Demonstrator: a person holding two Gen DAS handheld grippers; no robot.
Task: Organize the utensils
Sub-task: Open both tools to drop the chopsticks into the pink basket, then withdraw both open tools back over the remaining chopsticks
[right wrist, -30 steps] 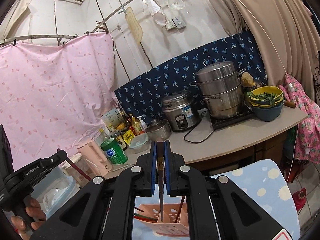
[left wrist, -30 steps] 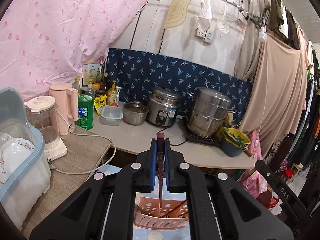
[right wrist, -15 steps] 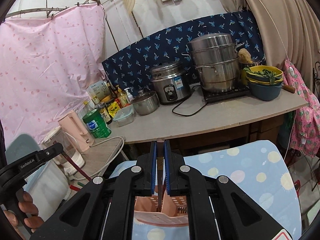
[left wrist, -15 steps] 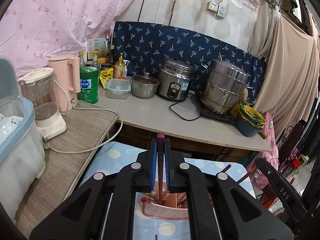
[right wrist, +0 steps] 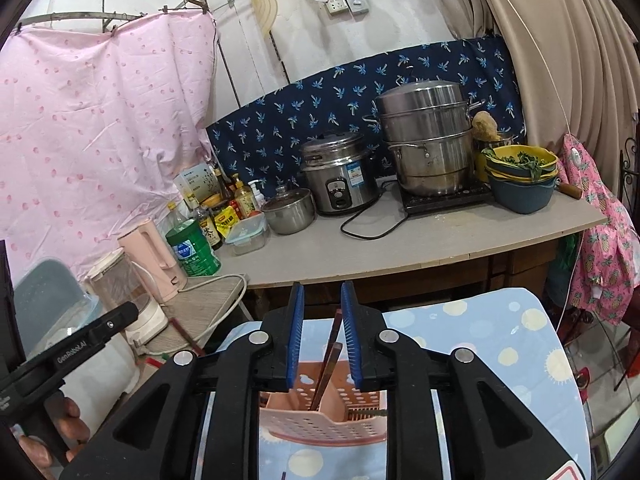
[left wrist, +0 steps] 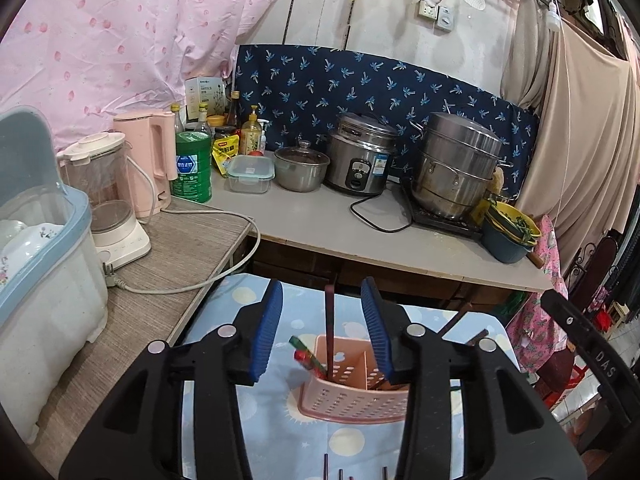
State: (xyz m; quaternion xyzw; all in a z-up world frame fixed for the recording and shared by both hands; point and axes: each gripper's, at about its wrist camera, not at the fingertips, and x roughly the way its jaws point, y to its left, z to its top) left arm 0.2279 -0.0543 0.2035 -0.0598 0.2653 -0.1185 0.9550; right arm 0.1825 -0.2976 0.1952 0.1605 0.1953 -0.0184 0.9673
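- Left wrist view: a pink perforated utensil holder [left wrist: 352, 390] is seen on a blue dotted tablecloth [left wrist: 280, 308], with a dark chopstick [left wrist: 329, 328] standing upright in its left compartment beside a red-and-green utensil [left wrist: 308, 358].
- The left gripper [left wrist: 322, 326] is spread wide around the chopstick, and no contact with either blue pad [left wrist: 267, 328] is seen.
- Right wrist view: the right gripper [right wrist: 322, 332] is parted over the same holder [right wrist: 320, 420]; two brown chopsticks [right wrist: 330, 356] lean between the pads, apparently untouched, though the gap is narrow.
- Behind the cloth, a grey counter [right wrist: 420, 248] is occupied by a rice cooker [right wrist: 338, 178], a steel steamer [right wrist: 426, 138] and a green canister [right wrist: 192, 246].
- At the left, a pink kettle [left wrist: 150, 164] and a blender [left wrist: 108, 200] are set on a woven-topped surface.
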